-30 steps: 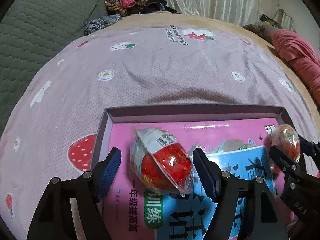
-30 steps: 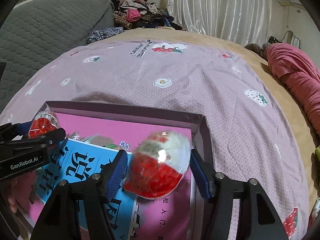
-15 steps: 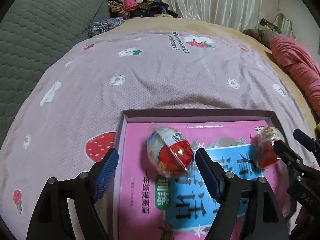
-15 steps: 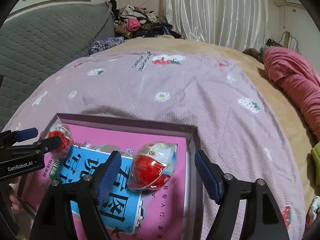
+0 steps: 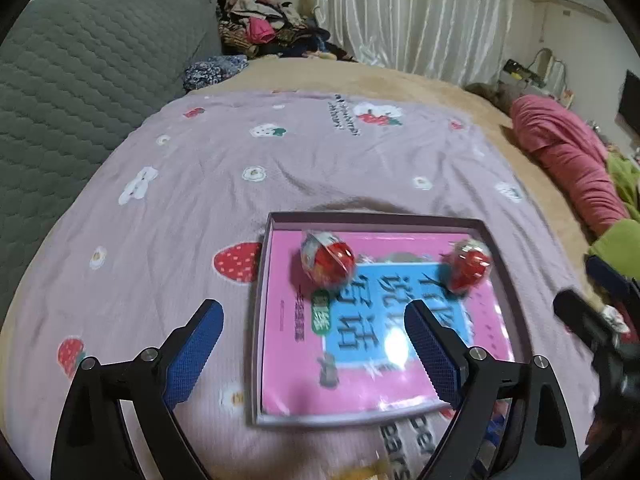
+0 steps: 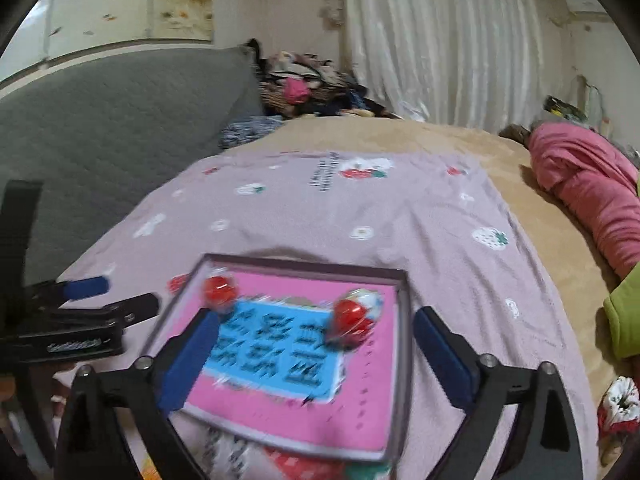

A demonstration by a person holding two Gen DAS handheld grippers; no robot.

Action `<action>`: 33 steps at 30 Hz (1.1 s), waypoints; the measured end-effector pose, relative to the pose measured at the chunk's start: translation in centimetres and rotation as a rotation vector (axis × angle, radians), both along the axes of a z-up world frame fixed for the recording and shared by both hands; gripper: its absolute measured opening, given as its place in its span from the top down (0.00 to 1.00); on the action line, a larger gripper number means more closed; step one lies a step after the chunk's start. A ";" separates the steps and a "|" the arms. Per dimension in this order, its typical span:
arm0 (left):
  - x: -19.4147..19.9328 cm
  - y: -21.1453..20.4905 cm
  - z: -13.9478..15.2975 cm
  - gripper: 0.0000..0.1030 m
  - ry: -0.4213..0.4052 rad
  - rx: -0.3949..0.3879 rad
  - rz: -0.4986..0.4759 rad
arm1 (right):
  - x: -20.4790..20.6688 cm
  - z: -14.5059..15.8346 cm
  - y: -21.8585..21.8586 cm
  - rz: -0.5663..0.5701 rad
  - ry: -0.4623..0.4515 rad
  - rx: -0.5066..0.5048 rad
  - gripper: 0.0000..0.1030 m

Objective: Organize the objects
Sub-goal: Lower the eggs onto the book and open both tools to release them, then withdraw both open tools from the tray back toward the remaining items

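A: Item one, container?

B: Shallow rectangular box (image 5: 502, 264), grey-mauve card walls, lying flat on a lilac bedspread (image 5: 280, 168) of dimpled weave printed with strawberries and small flowers.

A: Contents?

B: A glossy pink workbook (image 5: 288, 344) with a blue title panel covers the box floor. Two egg-shaped toys rest on it near the far wall: the left egg (image 5: 328, 256), red lower half, pale upper, sealed in crinkled clear film; the right egg (image 5: 468, 266), same make, close to the right wall. They sit well apart.

A: Tools?

B: Left gripper (image 5: 314, 340): black arms, blue ribbed pads, jaws just been opening, now spread wide with nothing pressed between them; one pad hangs over the bedspread, the other over the workbook. Right gripper (image 6: 316, 344): same build, jaws likewise just been opening, wide apart and holding nothing; the film-wrapped egg lies beyond its fingertips, untouched.

A: Surroundings?

B: Grey quilted headboard (image 5: 80, 80), tan plush blanket (image 5: 420, 84), rolled pink bedding (image 5: 568, 160), pleated white curtain (image 5: 408, 12). The right view is motion-blurred, so the workbook's lettering there can't be read.
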State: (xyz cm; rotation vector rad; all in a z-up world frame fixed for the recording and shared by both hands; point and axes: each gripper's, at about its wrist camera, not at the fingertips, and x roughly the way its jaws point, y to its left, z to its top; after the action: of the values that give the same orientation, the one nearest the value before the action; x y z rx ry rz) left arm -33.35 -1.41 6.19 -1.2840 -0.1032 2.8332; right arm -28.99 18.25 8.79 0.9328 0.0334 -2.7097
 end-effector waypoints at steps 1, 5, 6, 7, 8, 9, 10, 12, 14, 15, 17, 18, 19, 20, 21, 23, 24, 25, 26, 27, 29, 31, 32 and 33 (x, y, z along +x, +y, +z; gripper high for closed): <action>0.7 -0.1 0.4 0.10 0.002 0.008 0.001 | 0.9 0.4 -0.3 0.010 0.008 0.009 0.04; 3.8 -0.4 2.4 0.10 0.029 0.022 0.006 | 4.9 2.0 -1.6 0.017 0.054 0.079 0.04; 4.6 -0.5 3.2 0.10 0.037 0.026 0.006 | 5.6 2.4 -1.9 0.021 0.057 0.091 0.04; 5.3 -0.6 3.7 0.10 0.044 0.032 0.005 | 6.6 3.0 -2.2 0.026 0.058 0.103 0.04; 6.1 -0.7 4.3 0.10 0.054 0.035 0.006 | 7.2 3.4 -2.4 0.026 0.056 0.114 0.04; 7.1 -0.7 5.0 0.10 0.064 0.029 0.009 | 7.8 3.7 -2.6 0.025 0.057 0.119 0.04; 7.9 -0.8 5.5 0.10 0.074 0.026 0.012 | 8.5 4.1 -2.8 0.024 0.060 0.127 0.04; 9.6 -1.0 6.6 0.10 0.087 0.026 0.014 | 9.8 4.9 -2.8 0.021 0.066 0.137 0.04; 11.0 -1.3 7.5 0.10 0.096 0.033 0.015 | 10.9 5.6 -2.9 0.022 0.064 0.137 0.04; 12.0 -1.4 8.1 0.10 0.107 0.028 0.017 | 11.6 6.0 -3.0 0.022 0.064 0.135 0.04; 13.9 -1.6 9.2 0.10 0.131 0.016 0.013 | 13.0 6.8 -3.0 0.023 0.070 0.136 0.04; 14.6 -1.7 9.7 0.10 0.141 0.018 0.010 | 13.5 7.1 -3.0 0.019 0.073 0.137 0.04; 15.4 -1.9 10.1 0.10 0.147 0.021 0.007 | 14.2 7.4 -3.1 0.016 0.074 0.142 0.04; 16.2 -2.2 10.4 0.10 0.154 0.025 0.005 | 14.7 7.7 -3.2 0.017 0.077 0.144 0.04; 16.6 -2.2 10.6 0.10 0.158 0.027 0.003 | 15.3 8.0 -3.3 0.016 0.084 0.146 0.04; 18.1 -2.6 10.9 0.10 0.164 0.024 0.003 | 16.6 8.7 -3.3 0.008 0.098 0.147 0.03; 19.0 -2.7 11.1 0.10 0.166 0.022 0.001 | 17.3 9.0 -3.3 0.004 0.101 0.144 0.03; 19.5 -2.8 11.1 0.10 0.168 0.021 0.001 | 17.7 9.1 -3.2 0.001 0.103 0.140 0.03; 19.9 -2.9 11.1 0.10 0.169 0.019 -0.001 | 18.2 9.3 -3.2 -0.003 0.103 0.135 0.03; 20.5 -3.0 11.1 0.10 0.167 0.014 -0.003 | 18.8 9.5 -3.1 -0.006 0.103 0.129 0.03; 21.6 -3.2 11.1 0.10 0.168 0.008 -0.007 | 19.6 9.8 -3.2 -0.009 0.103 0.127 0.03; 22.6 -3.4 10.9 0.10 0.164 0.002 -0.012 | 20.6 10.2 -3.2 -0.010 0.108 0.131 0.03; 23.2 -3.4 11.0 0.10 0.163 0.002 -0.015 | 21.0 10.3 -3.3 -0.014 0.109 0.135 0.03; 23.8 -3.6 11.0 0.10 0.162 0.006 -0.018 | 21.3 10.4 -3.4 -0.013 0.107 0.139 0.03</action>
State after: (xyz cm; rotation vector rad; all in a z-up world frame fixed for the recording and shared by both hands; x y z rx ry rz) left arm -9.52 -5.02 17.22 -1.0431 -0.0947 2.9049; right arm -7.70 14.90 19.18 0.8257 0.2401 -2.7968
